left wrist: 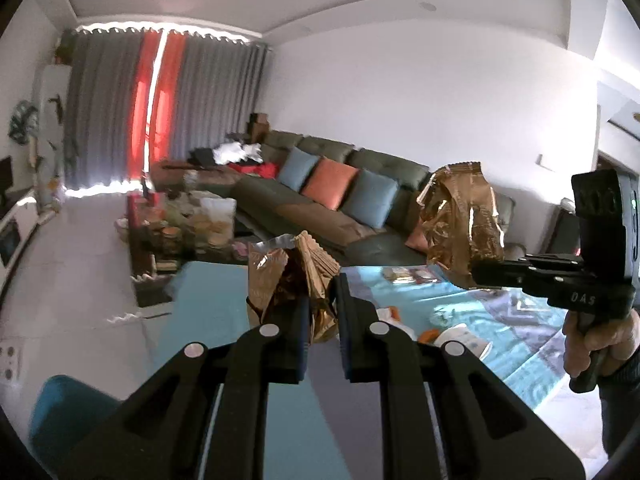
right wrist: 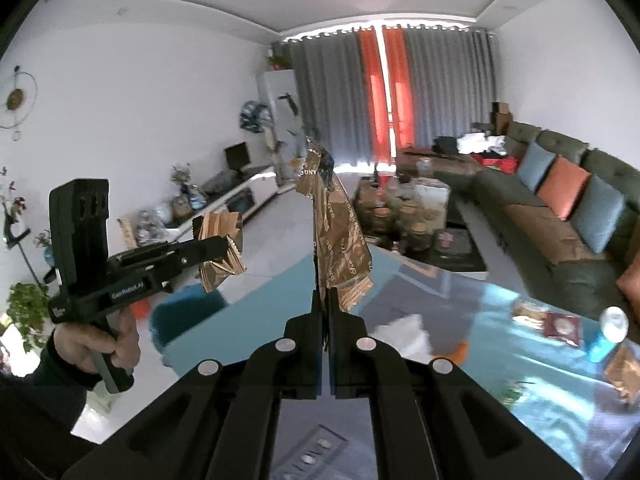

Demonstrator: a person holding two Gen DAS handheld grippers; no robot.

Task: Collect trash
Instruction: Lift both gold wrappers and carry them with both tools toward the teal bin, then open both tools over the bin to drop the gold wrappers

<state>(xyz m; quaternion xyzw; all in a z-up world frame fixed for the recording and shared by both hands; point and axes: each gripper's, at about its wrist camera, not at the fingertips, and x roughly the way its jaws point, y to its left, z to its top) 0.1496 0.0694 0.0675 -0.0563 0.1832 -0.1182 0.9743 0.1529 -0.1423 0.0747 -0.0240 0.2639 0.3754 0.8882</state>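
Note:
In the left wrist view my left gripper [left wrist: 322, 300] is shut on a crumpled brown and gold snack wrapper [left wrist: 292, 276], held above the teal table [left wrist: 208, 304]. To the right, a hand holds my right gripper [left wrist: 476, 276], shut on a shiny gold foil wrapper [left wrist: 460, 216] that sticks up from its tips. In the right wrist view my right gripper [right wrist: 325, 300] pinches that gold wrapper [right wrist: 340, 236] flat between its jaws. At the left of that view my left gripper [right wrist: 226, 246] carries its folded wrapper [right wrist: 220, 252]. Both are in the air over the table's edge.
On the table [right wrist: 260, 320] lie a blue can [right wrist: 608, 332], flat packets [right wrist: 560, 324], another brown wrapper [right wrist: 624, 372], white paper [right wrist: 408, 332] and something orange [right wrist: 460, 350]. A teal chair [left wrist: 68, 408] stands by the table. Beyond are a green sofa [left wrist: 360, 184] and a cluttered low table [left wrist: 180, 224].

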